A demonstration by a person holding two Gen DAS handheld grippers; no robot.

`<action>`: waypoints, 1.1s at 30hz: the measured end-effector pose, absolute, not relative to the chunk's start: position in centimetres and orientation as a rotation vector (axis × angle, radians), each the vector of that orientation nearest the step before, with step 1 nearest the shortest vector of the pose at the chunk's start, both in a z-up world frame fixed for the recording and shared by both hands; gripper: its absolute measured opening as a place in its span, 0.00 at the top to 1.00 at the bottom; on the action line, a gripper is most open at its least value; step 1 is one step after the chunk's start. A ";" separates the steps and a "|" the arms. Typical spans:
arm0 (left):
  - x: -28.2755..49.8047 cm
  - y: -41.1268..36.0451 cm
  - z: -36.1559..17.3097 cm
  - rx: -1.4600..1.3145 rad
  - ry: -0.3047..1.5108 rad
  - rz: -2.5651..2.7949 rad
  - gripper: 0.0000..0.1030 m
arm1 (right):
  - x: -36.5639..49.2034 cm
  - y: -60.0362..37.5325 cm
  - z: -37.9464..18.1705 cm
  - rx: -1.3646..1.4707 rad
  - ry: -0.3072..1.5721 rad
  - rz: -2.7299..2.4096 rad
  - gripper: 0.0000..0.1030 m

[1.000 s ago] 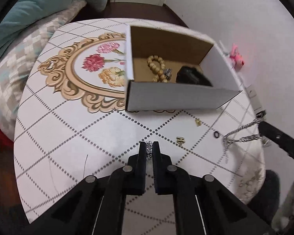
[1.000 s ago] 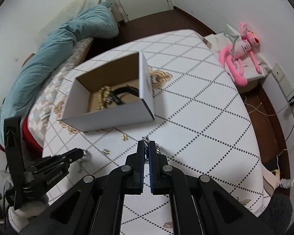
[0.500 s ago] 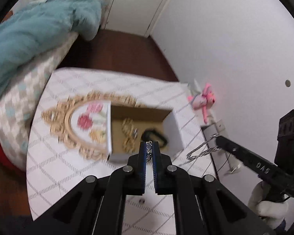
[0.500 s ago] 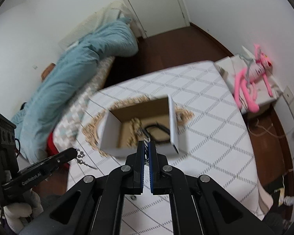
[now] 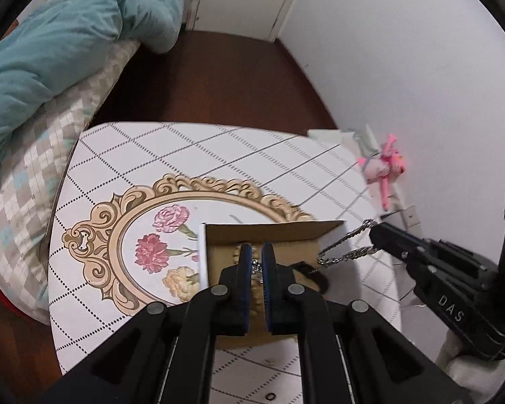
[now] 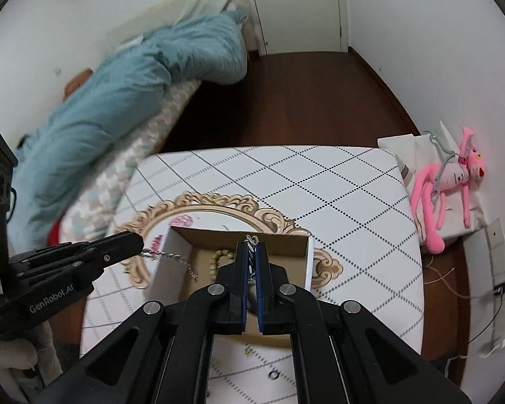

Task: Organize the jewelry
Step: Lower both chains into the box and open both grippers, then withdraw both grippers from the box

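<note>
Firstly, left wrist view: left gripper (image 5: 256,250) pressed together on one end of a silver chain (image 5: 345,252), held above an open cardboard box (image 5: 272,230). Chain links show between its fingers (image 5: 244,259). To its right, the right gripper (image 5: 375,234) pinches the other end; the chain hangs in two strands from that tip down to the box's right side. Box contents ahead of the fingers: wooden beads, partly hidden, and a dark item (image 5: 314,274). Box stands on a white table (image 5: 219,155) with a floral print (image 5: 155,249) to the left. A pink plush toy (image 5: 385,168) lies far right.

Right wrist view: right gripper (image 6: 251,247) pinched shut on the chain (image 6: 251,240), over the box (image 6: 239,235). Left gripper (image 6: 136,244) enters from the left, chain (image 6: 171,257) trailing from its tip over the box's left wall. Beads (image 6: 220,257) lie inside. A small dark ring (image 6: 273,374) rests on the table below the fingers.
</note>
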State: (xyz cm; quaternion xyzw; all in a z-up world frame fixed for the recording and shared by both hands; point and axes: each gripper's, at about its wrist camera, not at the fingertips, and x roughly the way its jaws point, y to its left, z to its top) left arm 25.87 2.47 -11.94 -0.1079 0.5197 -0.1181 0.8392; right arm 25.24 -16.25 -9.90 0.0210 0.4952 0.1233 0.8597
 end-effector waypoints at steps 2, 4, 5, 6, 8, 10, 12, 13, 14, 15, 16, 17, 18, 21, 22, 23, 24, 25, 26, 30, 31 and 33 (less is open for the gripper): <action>26.7 2.5 -12.8 -0.219 1.137 -0.213 0.94 | 26.7 -16.0 -11.0 0.022 1.074 0.254 0.96; 27.2 2.4 -13.4 -0.195 1.162 -0.182 0.93 | 27.9 -15.8 -12.1 0.000 1.114 0.246 0.96; 27.4 2.3 -13.6 -0.179 1.171 -0.166 0.93 | 28.3 -15.8 -12.6 -0.014 1.134 0.239 0.96; 27.6 2.2 -13.9 -0.160 1.181 -0.149 0.92 | 28.8 -15.9 -13.2 -0.019 1.151 0.221 0.96; 27.9 2.1 -14.4 -0.137 1.198 -0.118 0.89 | 29.2 -16.2 -13.9 -0.030 1.175 0.210 0.96; 28.0 2.3 -14.7 -0.137 1.206 -0.095 0.71 | 29.5 -16.6 -14.6 -0.016 1.203 0.203 0.94; 28.0 2.3 -14.8 -0.109 1.203 -0.044 0.35 | 29.4 -17.1 -14.7 0.002 1.207 0.204 0.94; 28.0 2.4 -14.7 -0.089 1.192 -0.009 0.21 | 29.3 -17.3 -14.7 0.007 1.206 0.205 0.92; 27.9 2.5 -14.7 -0.076 1.178 0.018 0.20 | 29.2 -17.4 -14.6 0.010 1.205 0.203 0.89; 27.8 2.5 -14.7 -0.066 1.169 0.034 0.20 | 29.0 -17.5 -14.4 0.009 1.203 0.198 0.78; 27.7 2.5 -14.7 -0.053 1.165 0.049 0.20 | 28.7 -17.7 -14.4 0.006 1.199 0.193 0.62; 27.5 2.6 -14.9 -0.042 1.162 0.065 0.20 | 28.4 -17.8 -14.4 0.001 1.195 0.184 0.43; 27.3 2.7 -15.0 -0.037 1.161 0.076 0.19 | 28.0 -17.9 -14.6 -0.017 1.198 0.163 0.35; 26.4 2.9 -15.7 -0.039 1.154 0.089 0.08 | 26.7 -18.2 -15.2 -0.060 1.199 0.106 0.17; 26.1 3.0 -15.9 -0.039 1.153 0.090 0.00 | 26.2 -18.3 -15.4 -0.077 1.199 0.083 0.12; 25.8 2.9 -16.1 -0.032 1.150 0.095 0.00 | 25.6 -18.4 -15.7 -0.084 1.198 0.067 0.07; 25.4 2.9 -16.3 -0.021 1.149 0.102 0.00 | 25.1 -18.5 -15.9 -0.081 1.200 0.060 0.06; 25.1 2.8 -16.5 -0.014 1.149 0.105 0.00 | 24.7 -18.7 -16.1 -0.083 1.201 0.053 0.05; 24.7 2.7 -16.8 -0.013 1.151 0.104 0.00 | 24.3 -18.7 -16.2 -0.086 1.199 0.047 0.05; 23.4 2.4 -17.0 -0.019 1.148 0.094 0.00 | 22.8 -18.6 -16.5 -0.096 1.190 0.039 0.00; 23.1 2.3 -16.9 -0.018 1.146 0.093 0.00 | 22.5 -18.5 -16.5 -0.099 1.188 0.040 0.00; 22.4 2.3 -16.7 -0.025 1.140 0.086 0.00 | 22.1 -18.4 -16.4 -0.094 1.183 0.043 0.00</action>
